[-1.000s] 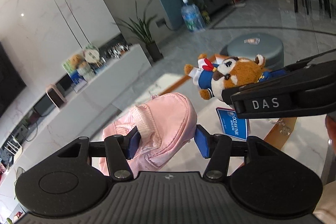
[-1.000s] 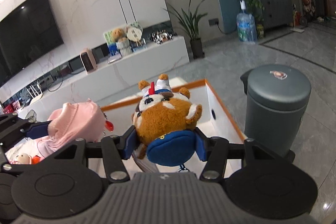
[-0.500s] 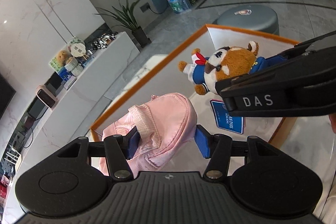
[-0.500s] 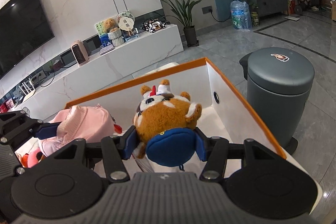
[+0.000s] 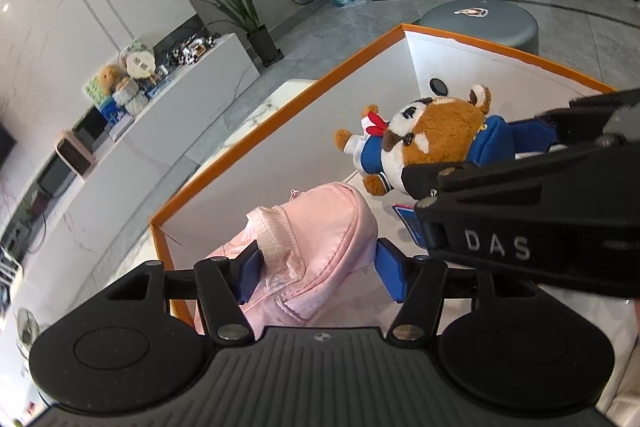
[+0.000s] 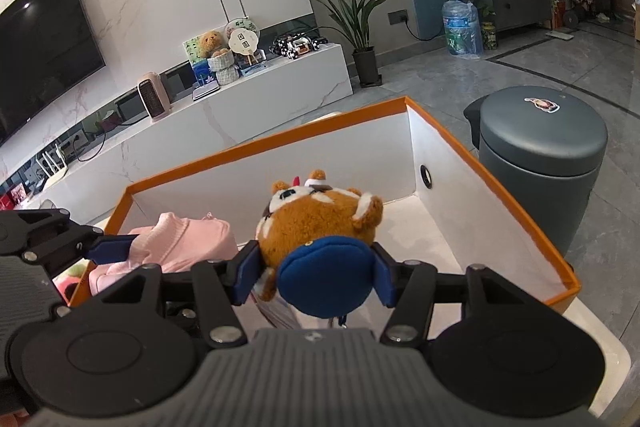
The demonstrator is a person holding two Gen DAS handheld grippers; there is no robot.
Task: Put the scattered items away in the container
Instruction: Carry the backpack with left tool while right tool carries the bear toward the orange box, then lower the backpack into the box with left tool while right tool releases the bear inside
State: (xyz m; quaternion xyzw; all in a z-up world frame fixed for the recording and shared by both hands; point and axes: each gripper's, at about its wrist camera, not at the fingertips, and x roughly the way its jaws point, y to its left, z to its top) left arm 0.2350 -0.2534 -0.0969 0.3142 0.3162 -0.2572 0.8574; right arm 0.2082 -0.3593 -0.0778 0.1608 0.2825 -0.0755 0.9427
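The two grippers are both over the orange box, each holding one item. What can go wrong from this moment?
1. The left gripper and right gripper sit very close together above the orange box; they may bump on release.
2. The brown plush toy is held only by its blue rear part, so it may tumble when let go.
3. The pink backpack hangs near the box's left wall and might catch the rim.

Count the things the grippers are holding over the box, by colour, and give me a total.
Pink: 1, the backpack in the left gripper.
Brown and blue: 1, the plush in the right gripper.
Total: 2, both over the box.
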